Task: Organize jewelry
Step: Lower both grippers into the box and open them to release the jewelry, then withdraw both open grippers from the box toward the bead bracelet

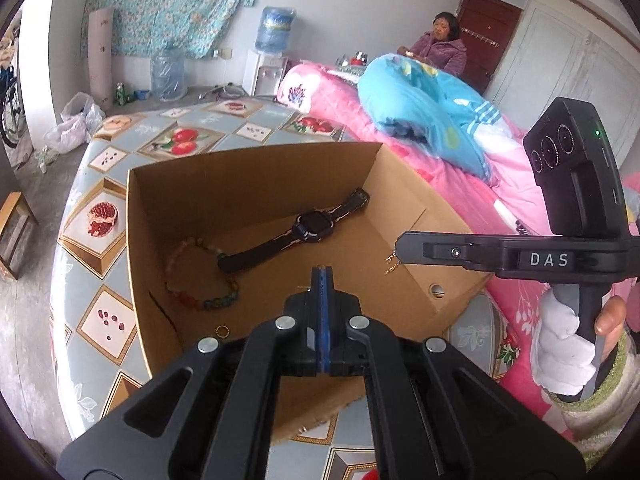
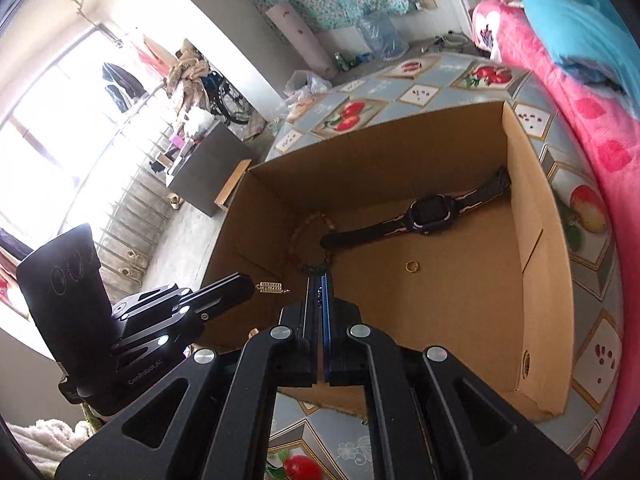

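An open cardboard box [image 1: 256, 150] [image 2: 516, 160] stands on the table. Inside lie a black watch [image 1: 314, 226] [image 2: 430, 212], a beaded bracelet [image 1: 200, 300] [image 2: 298, 236] and a gold ring [image 1: 222, 331] [image 2: 413, 267]. My left gripper [image 1: 322, 270] [image 2: 253, 280] hovers above the box's near edge, shut on a small gold earring [image 2: 272, 287]. My right gripper [image 2: 319, 278] [image 1: 397, 246] is beside it over the box, shut on another gold dangling earring [image 1: 391, 264]. In each gripper's own view the held piece is mostly hidden by the fingers.
The table [image 1: 100, 216] wears a fruit-patterned cloth. A bed with pink bedding [image 1: 460, 184] and a blue quilt [image 1: 424, 112] lies to the right. A person [image 1: 444, 46] sits at the back. A water dispenser [image 1: 264, 68] stands by the far wall.
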`<state>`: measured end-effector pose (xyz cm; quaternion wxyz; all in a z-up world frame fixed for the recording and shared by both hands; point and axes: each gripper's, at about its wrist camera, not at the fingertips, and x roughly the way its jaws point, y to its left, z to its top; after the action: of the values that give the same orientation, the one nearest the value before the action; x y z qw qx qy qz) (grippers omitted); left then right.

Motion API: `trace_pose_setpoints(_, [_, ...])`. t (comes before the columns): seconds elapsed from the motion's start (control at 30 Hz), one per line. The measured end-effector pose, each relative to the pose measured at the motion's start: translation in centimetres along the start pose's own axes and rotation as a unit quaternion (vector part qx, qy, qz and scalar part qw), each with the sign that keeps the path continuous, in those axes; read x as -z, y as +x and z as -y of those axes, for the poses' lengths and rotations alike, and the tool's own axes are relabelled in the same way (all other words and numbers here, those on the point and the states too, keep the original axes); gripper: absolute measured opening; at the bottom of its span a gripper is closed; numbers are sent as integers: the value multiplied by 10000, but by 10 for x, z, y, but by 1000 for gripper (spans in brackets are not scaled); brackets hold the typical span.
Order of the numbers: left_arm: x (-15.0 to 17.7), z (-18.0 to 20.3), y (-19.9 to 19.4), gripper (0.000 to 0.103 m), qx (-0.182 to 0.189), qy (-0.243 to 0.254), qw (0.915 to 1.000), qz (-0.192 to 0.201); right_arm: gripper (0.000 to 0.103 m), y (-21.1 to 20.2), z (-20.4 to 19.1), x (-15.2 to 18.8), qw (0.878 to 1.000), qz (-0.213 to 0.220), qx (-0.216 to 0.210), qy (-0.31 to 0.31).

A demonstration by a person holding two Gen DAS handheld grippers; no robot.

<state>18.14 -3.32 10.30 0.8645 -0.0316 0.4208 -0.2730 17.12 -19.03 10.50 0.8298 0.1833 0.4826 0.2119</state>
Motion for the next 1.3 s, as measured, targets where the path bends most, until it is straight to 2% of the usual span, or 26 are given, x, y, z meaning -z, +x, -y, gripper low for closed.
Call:
trace_pose_setpoints(0.17, [-4,-16,31,1,-209,-205,9986,-437,2,33,14,-10,9986,-492,88,193])
trace_pose_setpoints(0.2, [-4,-18,35,7,-212,-232,9983,-496,3,38,15,-10,9982,-574,68,186])
trace_pose_setpoints(0.23, [-4,-20,38,18,-237,-254,9979,-554,3,40,16,-9,9979,-609,67,209])
trace_pose_setpoints(0.27, [-4,-21,39,21,-262,-276,9977,-567,3,42,17,-9,9978,-622,68,232])
trace_pose_setpoints(0.4, [-3,-28,38,22,-239,-406,9974,-539,4,40,22,-6,9980,-544,33,323])
trace_pose_setpoints(0.53, [-5,-34,24,22,-286,-505,9979,-298,4,29,24,-5,9987,-356,-42,376])
trace_pose_setpoints(0.7, [-4,-34,-8,23,-146,-549,9980,269,4,4,20,-4,9996,27,-16,296])
trace_pose_setpoints(0.9, [12,-22,-59,29,-32,-293,9938,1075,4,-22,4,12,9990,298,-315,136])
trace_pose_setpoints(1.0, [24,-14,-80,36,-7,-198,9908,1336,5,-33,-5,25,9986,452,-276,-3])
trace_pose_setpoints(1.07, [31,-9,-92,38,19,-171,9891,1463,16,-40,-13,35,9981,567,-218,-126])
trace_pose_setpoints(1.1, [36,-7,-97,41,2,-152,9882,1524,29,-44,-18,40,9976,641,-191,-188])
trace_pose_setpoints(1.13, [40,-5,-103,43,-27,-119,9873,1583,38,-49,-22,45,9968,736,-155,-253])
trace_pose_setpoints(1.2, [50,-1,-112,48,-100,-45,9862,1652,43,-58,-34,56,9946,922,-21,-474])
trace_pose_setpoints(1.3, [63,1,-120,55,-192,-65,9863,1639,57,-70,-51,75,9885,1186,332,-880])
